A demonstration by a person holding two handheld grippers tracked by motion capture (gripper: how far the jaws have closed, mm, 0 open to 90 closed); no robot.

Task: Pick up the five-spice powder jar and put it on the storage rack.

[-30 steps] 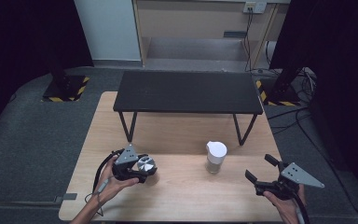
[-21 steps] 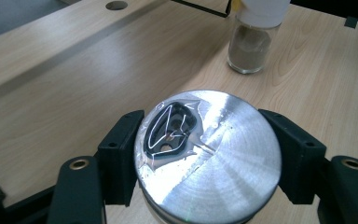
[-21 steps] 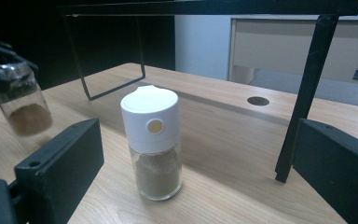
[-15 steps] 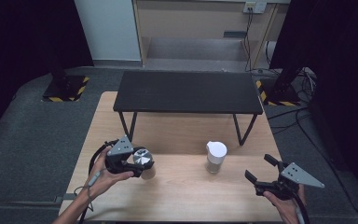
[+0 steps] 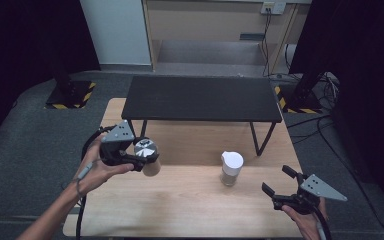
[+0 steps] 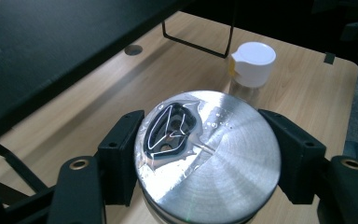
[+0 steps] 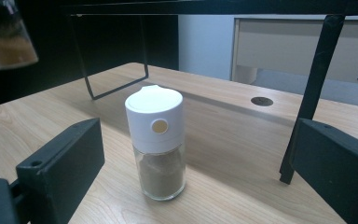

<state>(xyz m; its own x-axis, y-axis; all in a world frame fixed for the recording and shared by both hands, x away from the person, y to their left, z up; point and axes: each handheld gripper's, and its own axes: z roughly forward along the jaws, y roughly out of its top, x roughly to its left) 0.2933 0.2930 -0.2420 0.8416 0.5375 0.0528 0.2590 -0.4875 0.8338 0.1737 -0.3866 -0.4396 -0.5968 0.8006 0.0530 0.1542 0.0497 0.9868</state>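
Both left gripper (image 6: 200, 154) jaws clamp the silver-lidded jar (image 6: 207, 156); right gripper (image 5: 286, 189) jaws gape, seemingly empty.

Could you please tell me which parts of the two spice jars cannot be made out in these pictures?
- Silver-lidded glass spice jar: in the left gripper view its lid hides the body and contents.
- The same jar in the right gripper view is cut off by the top left corner.
- White-capped glass spice jar: in the high view it is too small to read its contents.

Left tool (image 6: 205, 158) hides the silver-lidded jar's (image 6: 207, 156) body below its lid
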